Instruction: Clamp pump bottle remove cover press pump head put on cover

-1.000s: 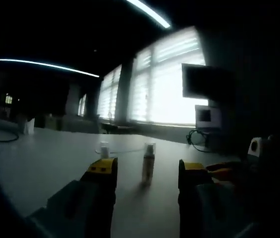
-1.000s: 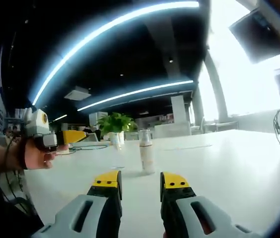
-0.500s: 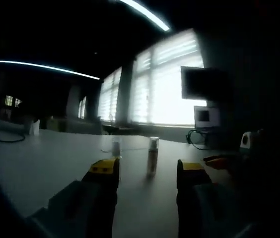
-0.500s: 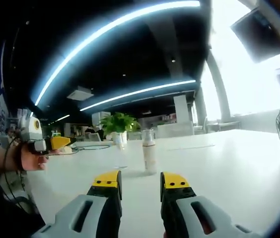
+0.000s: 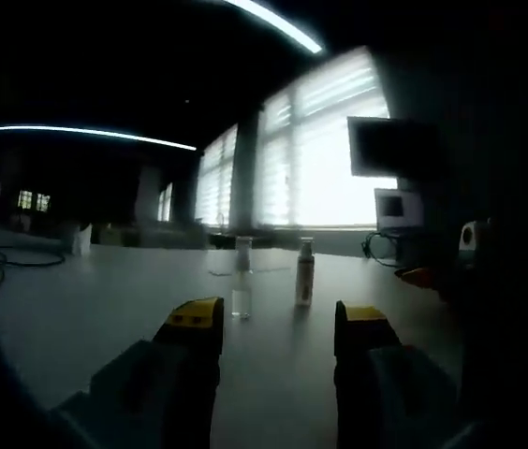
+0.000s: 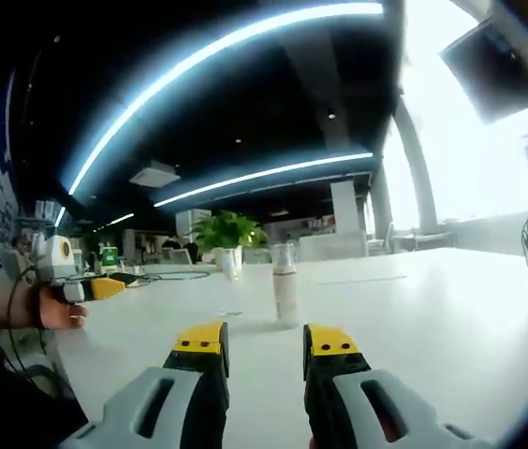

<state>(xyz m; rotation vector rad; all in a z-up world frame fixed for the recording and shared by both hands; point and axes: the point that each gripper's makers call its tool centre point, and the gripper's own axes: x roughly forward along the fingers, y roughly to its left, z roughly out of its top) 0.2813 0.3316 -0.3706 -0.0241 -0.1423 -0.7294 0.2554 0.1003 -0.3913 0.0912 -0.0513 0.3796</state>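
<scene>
The pump bottle [image 5: 304, 273] stands upright on the white table [image 5: 95, 309] in the left gripper view, out beyond the jaws and a little right of centre; just to its left, slightly nearer, a small clear cover [image 5: 242, 291] stands on the table, apart from the bottle; the left gripper [image 5: 269, 327] is released, its yellow-tipped jaws spread wide with nothing between them, well short of both things; at the far right edge the orange tip of the right gripper [image 5: 420, 276] pokes in, dim against the dark; bright blinds [image 5: 325, 154] glare behind, with a dark monitor [image 5: 386, 148] in front of them; a cable [image 5: 16, 257] lies on the far left of the table.

Over to the right gripper view: the pump bottle [image 6: 286, 285] sits upright straight ahead, past the jaw tips and not touched; the right gripper [image 6: 266, 344] is open too, jaws parted and empty; far left, a hand [image 6: 51, 309] holds the left gripper [image 6: 105, 286] low over the table edge, its yellow tip pointing toward the middle; a potted plant [image 6: 226, 236] stands far back; long ceiling lights [image 6: 245, 47] arc overhead.
</scene>
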